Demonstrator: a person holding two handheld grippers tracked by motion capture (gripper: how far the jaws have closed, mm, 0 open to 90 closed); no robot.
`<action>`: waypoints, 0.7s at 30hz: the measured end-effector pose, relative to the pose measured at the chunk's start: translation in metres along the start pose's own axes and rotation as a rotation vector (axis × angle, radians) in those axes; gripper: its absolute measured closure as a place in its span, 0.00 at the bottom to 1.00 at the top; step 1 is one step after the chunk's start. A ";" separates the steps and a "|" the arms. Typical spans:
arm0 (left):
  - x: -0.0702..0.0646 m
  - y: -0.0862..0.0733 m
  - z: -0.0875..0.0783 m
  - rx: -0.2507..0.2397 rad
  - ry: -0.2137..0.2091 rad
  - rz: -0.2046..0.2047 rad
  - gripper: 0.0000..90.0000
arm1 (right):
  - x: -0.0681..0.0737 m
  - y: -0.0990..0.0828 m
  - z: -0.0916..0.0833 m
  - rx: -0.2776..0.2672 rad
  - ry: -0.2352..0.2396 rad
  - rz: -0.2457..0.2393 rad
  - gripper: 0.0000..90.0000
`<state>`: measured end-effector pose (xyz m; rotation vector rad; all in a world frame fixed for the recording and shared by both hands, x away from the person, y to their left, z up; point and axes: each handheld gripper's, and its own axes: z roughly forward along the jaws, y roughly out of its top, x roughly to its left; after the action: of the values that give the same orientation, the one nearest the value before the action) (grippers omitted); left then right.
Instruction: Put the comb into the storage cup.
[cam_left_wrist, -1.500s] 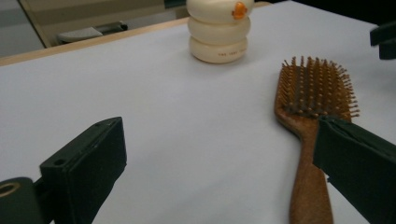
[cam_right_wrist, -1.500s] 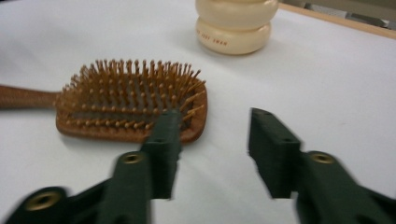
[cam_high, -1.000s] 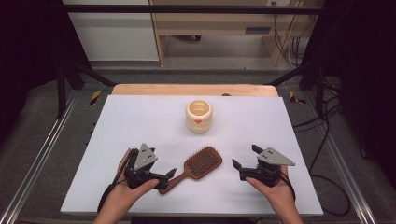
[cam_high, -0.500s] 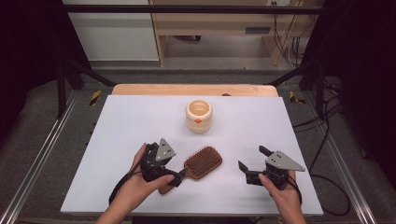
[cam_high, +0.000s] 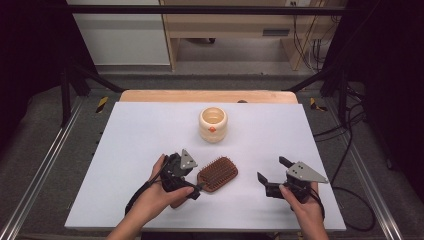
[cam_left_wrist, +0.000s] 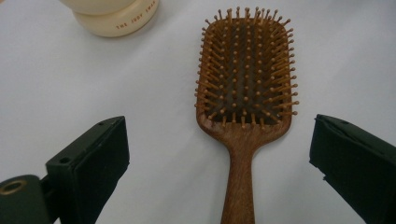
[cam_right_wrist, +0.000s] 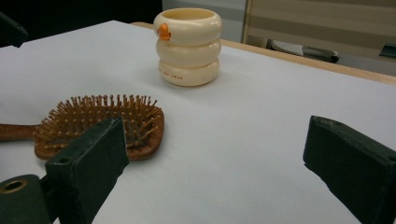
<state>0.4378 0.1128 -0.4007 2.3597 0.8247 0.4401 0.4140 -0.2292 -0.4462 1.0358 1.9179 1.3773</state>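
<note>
High view, left to right. Left gripper (cam_high: 192, 187) sits at about 7 o'clock on the white table (cam_high: 125, 150), held in the person's left hand (cam_high: 160, 197). Its jaws stand wide apart on either side of the hairbrush (cam_high: 218, 173) handle, not closed on it. The hairbrush lies bristles up near 6 o'clock, head pointing toward 1 o'clock. The cream cup (cam_high: 213, 124) stands upright past table centre, toward 12 o'clock, well apart from the brush. Right gripper (cam_high: 274, 175) is at about 5 o'clock in the right hand (cam_high: 302, 205), jaws spread, nothing between them, well apart from the brush.

Left gripper view: the hairbrush (cam_left_wrist: 245, 93) lies straight up the frame, handle at 6 o'clock between the two jaws with table showing on both sides; whether either jaw touches the wood I cannot tell. Individual bristle pins are clear here, not from above. Cup base (cam_left_wrist: 116, 21) at 11 o'clock carries small printed lettering.

Right gripper view: the hairbrush (cam_right_wrist: 112, 121) appears side-on at 9 o'clock, partly behind the near jaw. The cup (cam_right_wrist: 189, 46) at 12 o'clock shows three stacked rings and an orange knob, a profile the high view flattens.
</note>
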 end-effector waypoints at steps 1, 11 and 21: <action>0.001 0.000 0.002 0.006 -0.001 -0.003 0.05 | 0.000 0.000 0.000 0.002 0.000 -0.004 0.07; 0.004 -0.002 0.019 0.065 -0.012 0.000 0.06 | -0.003 -0.004 0.003 0.023 -0.012 -0.003 0.07; 0.004 -0.003 0.024 0.086 -0.047 -0.003 0.06 | -0.002 -0.004 0.005 0.036 -0.011 -0.015 0.07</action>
<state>0.4510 0.1075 -0.4209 2.4372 0.8410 0.3534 0.4182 -0.2287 -0.4521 1.0414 1.9451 1.3309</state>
